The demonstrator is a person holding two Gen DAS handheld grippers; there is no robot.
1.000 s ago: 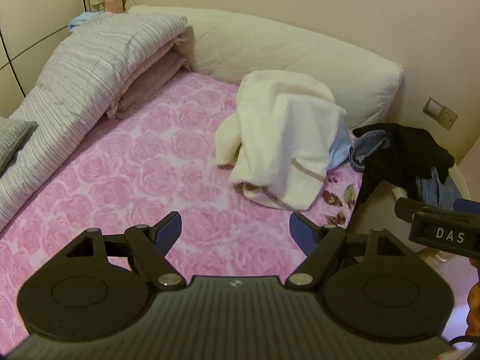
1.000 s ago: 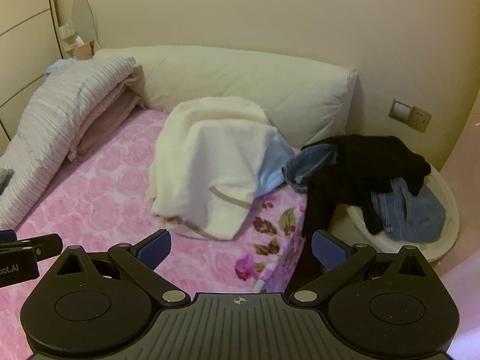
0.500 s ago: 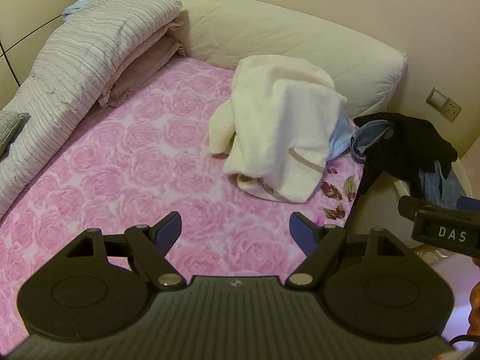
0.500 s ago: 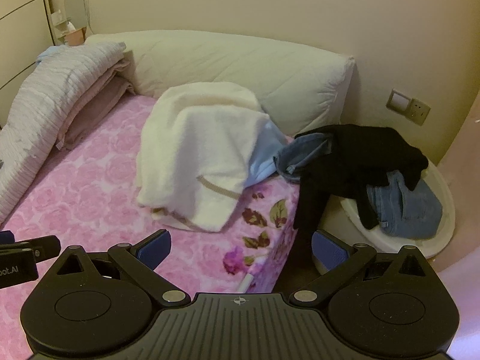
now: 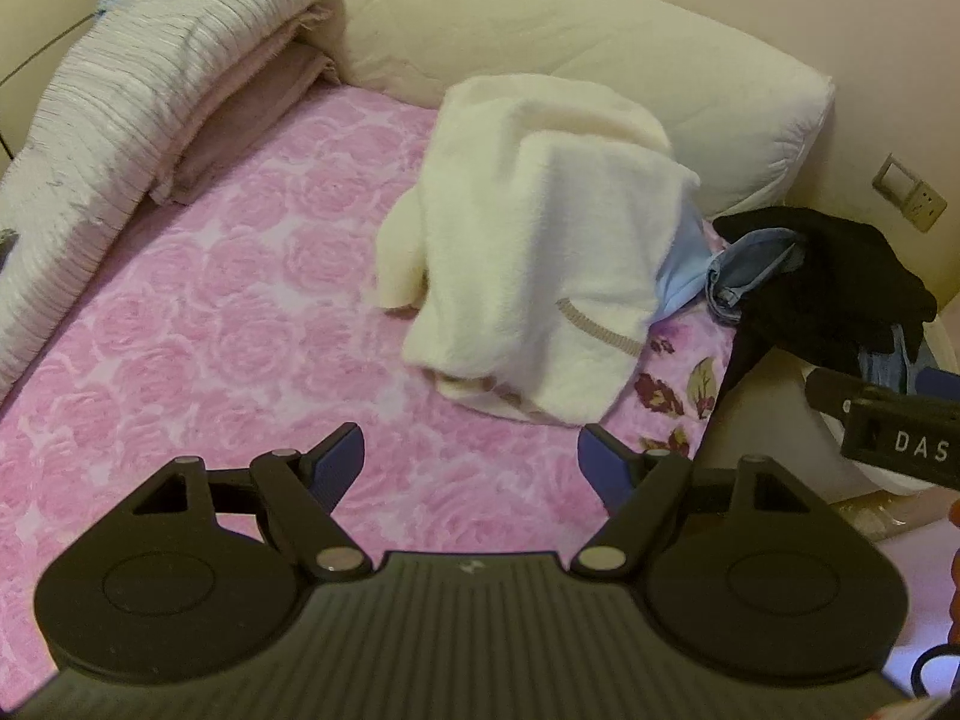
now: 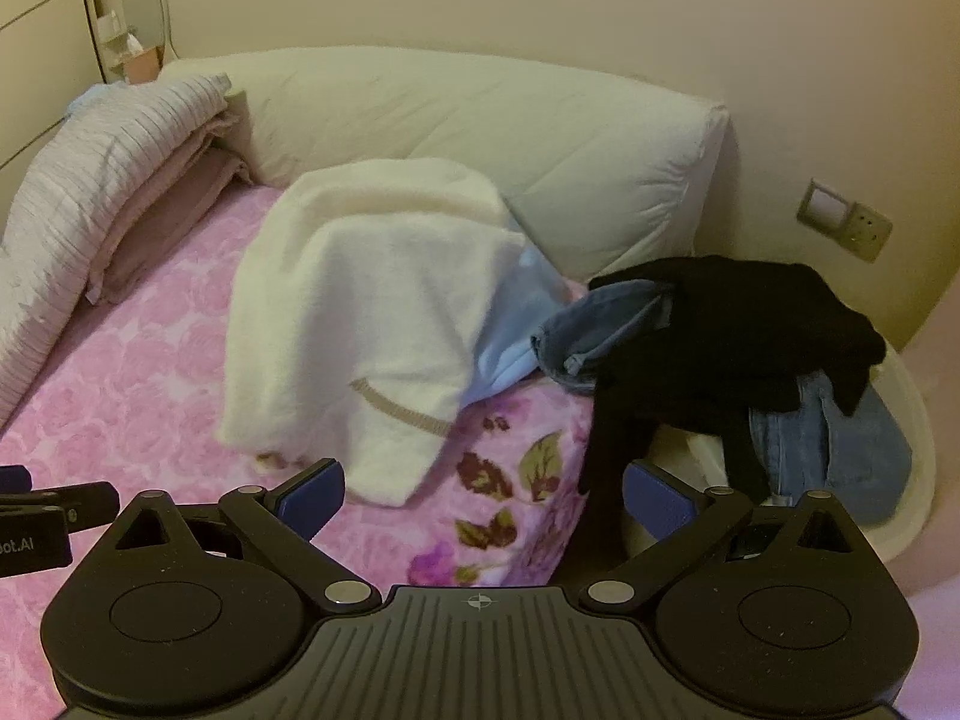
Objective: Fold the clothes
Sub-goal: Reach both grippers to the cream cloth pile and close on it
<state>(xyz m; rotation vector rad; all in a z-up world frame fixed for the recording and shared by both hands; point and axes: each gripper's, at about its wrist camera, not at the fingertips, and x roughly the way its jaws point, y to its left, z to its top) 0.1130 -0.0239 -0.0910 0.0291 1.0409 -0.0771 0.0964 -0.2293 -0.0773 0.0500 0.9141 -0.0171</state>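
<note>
A cream fleece garment (image 5: 540,264) (image 6: 372,306) lies crumpled on the pink rose bedspread (image 5: 240,300) (image 6: 120,396), over a light blue cloth (image 6: 510,330) at its right. A black garment (image 6: 738,324) (image 5: 828,282) and blue jeans (image 6: 600,324) spill from a white basket (image 6: 912,456) beside the bed. My left gripper (image 5: 474,459) hovers open above the bedspread, short of the cream garment. Over the bed's corner my right gripper (image 6: 483,492) is open too, with the garment's lower edge just beyond its left finger. Neither holds anything.
A long cream pillow (image 5: 570,54) (image 6: 480,126) lines the wall behind the clothes. Folded striped bedding (image 5: 138,96) (image 6: 90,180) is stacked at the left. A wall socket (image 6: 846,228) sits right of the pillow. The other gripper's tip (image 5: 888,426) shows at the right edge.
Both grippers have moved forward toward the cream garment, which now looks larger and closer. Both stay open and the clothes have not moved.
</note>
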